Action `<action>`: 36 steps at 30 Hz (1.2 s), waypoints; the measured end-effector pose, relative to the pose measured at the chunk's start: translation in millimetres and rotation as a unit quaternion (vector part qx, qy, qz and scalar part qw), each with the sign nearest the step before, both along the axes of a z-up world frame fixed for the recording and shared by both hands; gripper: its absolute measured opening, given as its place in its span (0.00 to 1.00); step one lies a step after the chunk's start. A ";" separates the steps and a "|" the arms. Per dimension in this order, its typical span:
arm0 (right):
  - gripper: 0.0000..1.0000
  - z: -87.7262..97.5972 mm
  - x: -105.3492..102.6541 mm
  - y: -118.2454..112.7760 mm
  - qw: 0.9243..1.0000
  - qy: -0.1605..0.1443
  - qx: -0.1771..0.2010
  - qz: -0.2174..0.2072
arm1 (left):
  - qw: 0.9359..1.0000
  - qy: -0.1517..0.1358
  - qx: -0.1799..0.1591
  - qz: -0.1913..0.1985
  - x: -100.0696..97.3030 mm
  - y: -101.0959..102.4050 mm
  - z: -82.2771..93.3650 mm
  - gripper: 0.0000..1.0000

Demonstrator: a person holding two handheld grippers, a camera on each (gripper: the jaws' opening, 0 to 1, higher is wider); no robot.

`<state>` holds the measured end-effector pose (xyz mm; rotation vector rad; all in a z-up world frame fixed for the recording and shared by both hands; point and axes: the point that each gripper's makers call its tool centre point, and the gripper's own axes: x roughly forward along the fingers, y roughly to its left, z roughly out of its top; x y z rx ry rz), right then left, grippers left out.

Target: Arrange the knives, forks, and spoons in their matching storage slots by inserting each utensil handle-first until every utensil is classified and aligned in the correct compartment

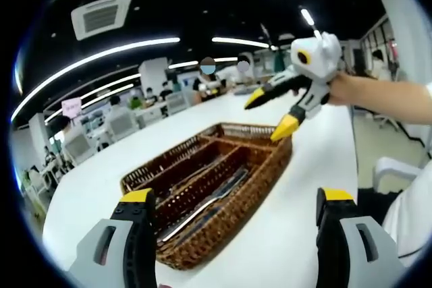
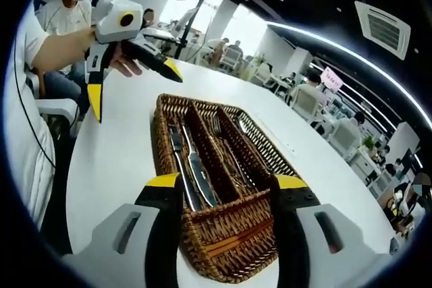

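A brown wicker cutlery basket point(image 1: 270, 166) with three long compartments lies on the white table point(image 1: 310, 180). Metal utensils lie lengthwise inside it. In the right gripper view two knives point(image 2: 191, 166) fill the basket's point(image 2: 223, 251) left slot, and forks point(image 2: 226, 146) lie in the middle one. My left gripper point(image 1: 235, 202) is open and empty, just short of the basket's near end. My right gripper point(image 2: 226, 181) is open too, its jaws astride the basket's other end without touching it. Each gripper is seen from the other side: right gripper point(image 1: 270, 112), left gripper point(image 2: 133, 84), both open and held by hands.
The table point(image 2: 115, 160) runs long and narrow, with its edge close beside the basket. A white chair point(image 2: 57, 109) stands by the person holding the grippers. Desks, chairs and seated people fill the office behind.
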<state>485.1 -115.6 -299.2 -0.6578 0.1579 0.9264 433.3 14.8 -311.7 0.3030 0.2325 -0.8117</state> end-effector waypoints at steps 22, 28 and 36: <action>0.63 23.4 -3.5 10.8 0.995 0.002 0.096 -0.017 | 0.999 -0.027 -0.042 0.010 -3.1 3.4 17.7 1.00; 0.68 25.5 -1.6 11.4 0.992 0.005 0.126 -0.026 | 0.998 -0.041 -0.041 0.018 -1.9 4.7 20.0 1.00; 0.73 29.0 0.1 10.3 0.986 0.010 0.160 -0.036 | 0.997 -0.044 -0.052 0.033 0.6 8.6 20.8 1.00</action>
